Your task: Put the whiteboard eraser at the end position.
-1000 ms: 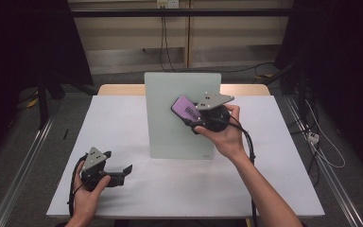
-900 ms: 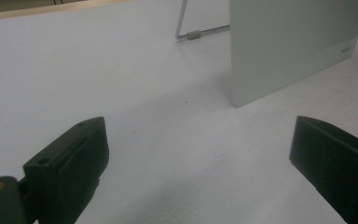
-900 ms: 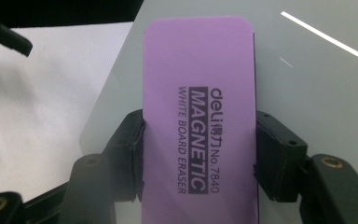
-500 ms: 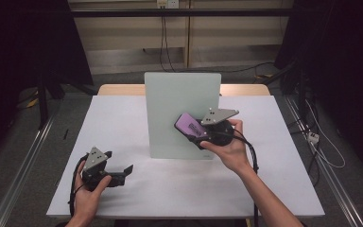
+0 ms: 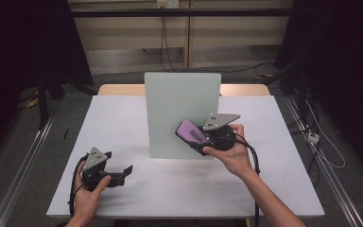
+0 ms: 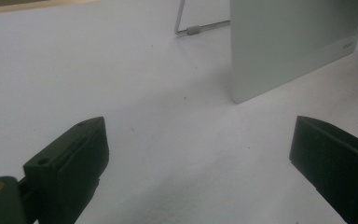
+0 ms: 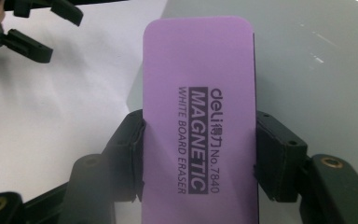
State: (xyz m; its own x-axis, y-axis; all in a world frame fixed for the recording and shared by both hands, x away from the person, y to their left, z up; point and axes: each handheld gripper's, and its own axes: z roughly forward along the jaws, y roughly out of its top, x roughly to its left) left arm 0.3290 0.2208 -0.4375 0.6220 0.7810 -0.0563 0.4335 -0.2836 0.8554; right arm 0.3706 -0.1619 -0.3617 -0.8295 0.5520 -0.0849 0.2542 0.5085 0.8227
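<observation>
A pale green whiteboard (image 5: 182,111) stands upright on a wire stand at the middle of the white table (image 5: 123,118). My right gripper (image 5: 196,137) is shut on a purple magnetic whiteboard eraser (image 5: 191,131), holding it against the lower right part of the board's face. The right gripper view shows the eraser (image 7: 198,116) clamped between both black jaws, with the board (image 7: 317,70) just behind it. My left gripper (image 5: 125,171) rests on the table at the front left, open and holding nothing. Its view looks toward the board's lower corner (image 6: 289,51).
The whiteboard's wire stand (image 6: 193,30) reaches onto the table behind the board. A wooden strip (image 5: 118,90) edges the table's far side. Cables (image 5: 321,151) lie on the floor to the right. Dark curtains flank the table.
My right hand has carried the eraser down and slightly right across the board's face. The left hand and its gripper have stayed where they were.
</observation>
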